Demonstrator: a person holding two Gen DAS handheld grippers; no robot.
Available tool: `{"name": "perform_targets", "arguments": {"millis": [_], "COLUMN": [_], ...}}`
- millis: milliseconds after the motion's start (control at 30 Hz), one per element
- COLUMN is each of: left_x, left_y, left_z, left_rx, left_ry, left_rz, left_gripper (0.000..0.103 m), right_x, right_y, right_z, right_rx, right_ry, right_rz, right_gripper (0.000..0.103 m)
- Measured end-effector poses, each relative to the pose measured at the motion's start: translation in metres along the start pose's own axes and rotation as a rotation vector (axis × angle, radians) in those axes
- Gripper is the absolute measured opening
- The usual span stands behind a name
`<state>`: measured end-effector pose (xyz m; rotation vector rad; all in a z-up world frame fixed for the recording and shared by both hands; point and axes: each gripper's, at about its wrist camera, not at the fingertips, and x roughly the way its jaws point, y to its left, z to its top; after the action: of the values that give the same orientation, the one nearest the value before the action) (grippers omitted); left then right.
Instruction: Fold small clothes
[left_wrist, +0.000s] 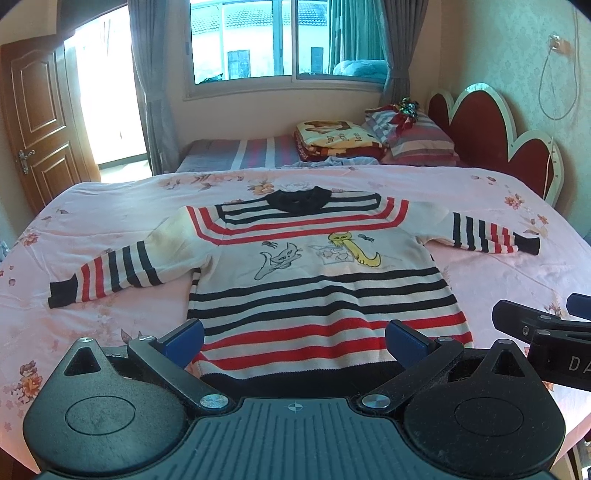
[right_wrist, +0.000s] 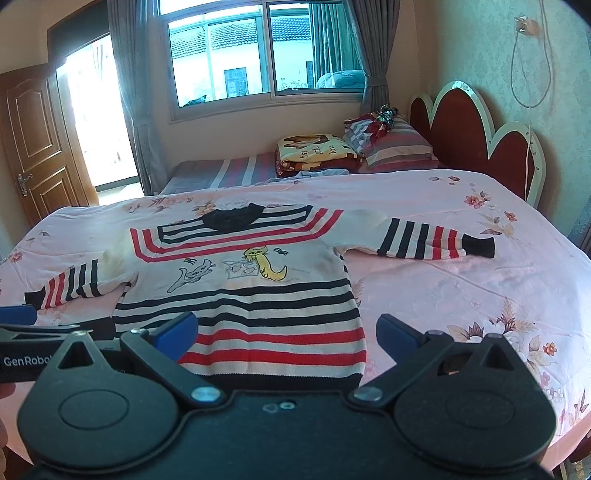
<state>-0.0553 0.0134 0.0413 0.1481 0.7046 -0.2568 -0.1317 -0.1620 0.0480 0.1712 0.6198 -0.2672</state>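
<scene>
One sweater (left_wrist: 314, 266) with two sleeves out, two cats stitched on the chest. One bed (left_wrist: 110, 206), one folded blanket (left_wrist: 332, 138), one pillow (left_wrist: 417, 142) upper right, one door (left_wrist: 37, 122), two grippers.

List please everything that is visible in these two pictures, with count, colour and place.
sweater: one, white with black and red stripes, flat on the bed, sleeves spread
bed cover: one, pink floral, under the sweater
folded blanket: one, yellow and red, far end of the bed
pillow: one, striped, by the headboard
headboard: one, red with white edge
window: one, far wall
door: one, brown, left
left tongs: open, above the sweater hem
right tongs: open, above the hem
</scene>
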Motion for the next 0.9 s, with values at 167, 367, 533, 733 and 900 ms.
{"name": "perform_targets", "arguments": {"millis": [167,367,533,733,900], "left_x": [0.0003,0.0001,0.0008,0.0021,0.0032], "left_y": [0.0025,0.0035,0.0043,0.0026,0.0024], "left_z": [-0.0005,-0.0007,0.0000,0.0019,0.0033], "left_rx": [-0.001,0.001,0.001,0.009,0.009], "left_ry": [0.007,0.004,0.006,0.009,0.008], "left_rz": [-0.002,0.002,0.000,0.000,0.000], "left_gripper": [0.103,0.103,0.103,0.103,0.103], "right_x": [0.0030,0.0005,0.0007,0.0011,0.0034], "right_y": [0.0038,0.0003,0.0004,-0.0010,-0.0012], "right_z": [-0.0030,-0.0039,-0.0034,-0.0034,-0.0015], "right_rx": [0.009,0.002,0.003,0.014,0.013], "right_ry": [-0.003,-0.006,0.020,0.012,0.042], "right_rz": [-0.006,-0.022,-0.027,-0.020,-0.030], "right_gripper": [0.102,0.102,0.102,0.102,0.102]}}
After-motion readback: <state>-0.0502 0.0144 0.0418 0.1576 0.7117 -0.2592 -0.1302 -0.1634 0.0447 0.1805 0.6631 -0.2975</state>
